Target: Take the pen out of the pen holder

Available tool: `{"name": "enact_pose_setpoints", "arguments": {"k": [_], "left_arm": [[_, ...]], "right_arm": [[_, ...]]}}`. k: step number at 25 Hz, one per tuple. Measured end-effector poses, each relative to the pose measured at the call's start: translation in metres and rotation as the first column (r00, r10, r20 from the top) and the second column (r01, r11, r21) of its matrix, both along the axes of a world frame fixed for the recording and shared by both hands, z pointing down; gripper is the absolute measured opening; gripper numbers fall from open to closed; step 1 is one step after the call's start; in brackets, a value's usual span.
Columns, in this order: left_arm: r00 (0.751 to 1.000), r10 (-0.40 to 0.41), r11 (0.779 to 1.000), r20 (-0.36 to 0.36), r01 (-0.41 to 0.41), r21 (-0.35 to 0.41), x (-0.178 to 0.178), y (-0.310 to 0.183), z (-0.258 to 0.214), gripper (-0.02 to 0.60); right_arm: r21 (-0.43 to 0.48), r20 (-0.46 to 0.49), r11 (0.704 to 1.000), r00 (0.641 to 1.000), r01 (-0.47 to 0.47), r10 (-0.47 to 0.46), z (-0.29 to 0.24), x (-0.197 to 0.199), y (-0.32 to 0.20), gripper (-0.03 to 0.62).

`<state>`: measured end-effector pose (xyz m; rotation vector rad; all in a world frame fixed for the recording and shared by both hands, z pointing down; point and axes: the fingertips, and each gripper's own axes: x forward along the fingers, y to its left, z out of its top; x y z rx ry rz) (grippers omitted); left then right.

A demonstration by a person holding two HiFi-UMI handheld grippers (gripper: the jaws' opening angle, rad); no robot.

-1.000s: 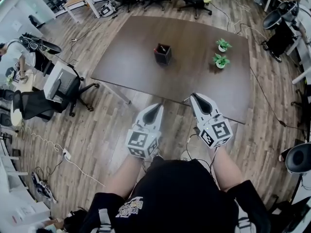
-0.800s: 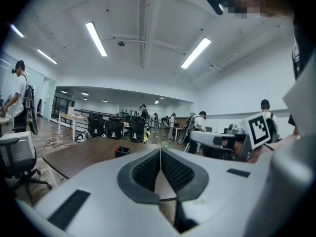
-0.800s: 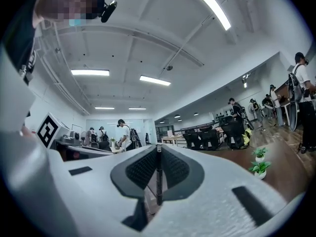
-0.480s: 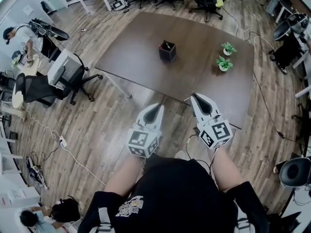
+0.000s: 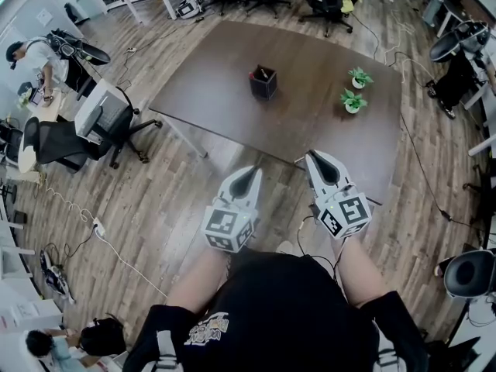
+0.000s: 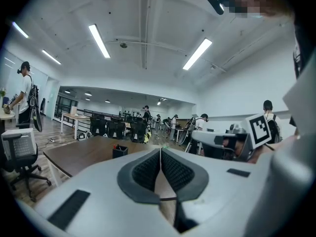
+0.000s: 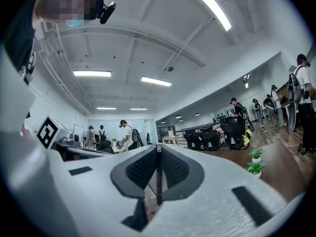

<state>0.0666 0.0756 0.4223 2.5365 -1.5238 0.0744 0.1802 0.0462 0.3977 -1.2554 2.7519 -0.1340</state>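
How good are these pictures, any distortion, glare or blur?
Head view: fisheye bows the edges of the table; the pen holder is small but sharp. Left gripper view: dark round vignette, ceiling lights blown out. Right gripper view: same vignette, a bright ceiling strip overhead.

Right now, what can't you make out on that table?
Pens in the black square pen holder: both head view and left gripper view, too small to count.
Holder in the right gripper view: not visible, probably behind the right gripper's fingers.
Dark brown wooden table's near edge: head view, partly covered by that gripper.
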Motion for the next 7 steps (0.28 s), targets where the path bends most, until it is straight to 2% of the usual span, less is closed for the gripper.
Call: {"name": "enact_pose_setpoints", "arguments": {"k": [7], "left_arm": [[1.000,-0.002,1.000,0.003,0.002,0.003,-0.0070,0.0011,-0.0030,0.011]], "right_arm": [[0.002,0.002,1.000,1.000,0.002,-0.002,-0.0047,-0.0068,0.0019,0.031]]}}
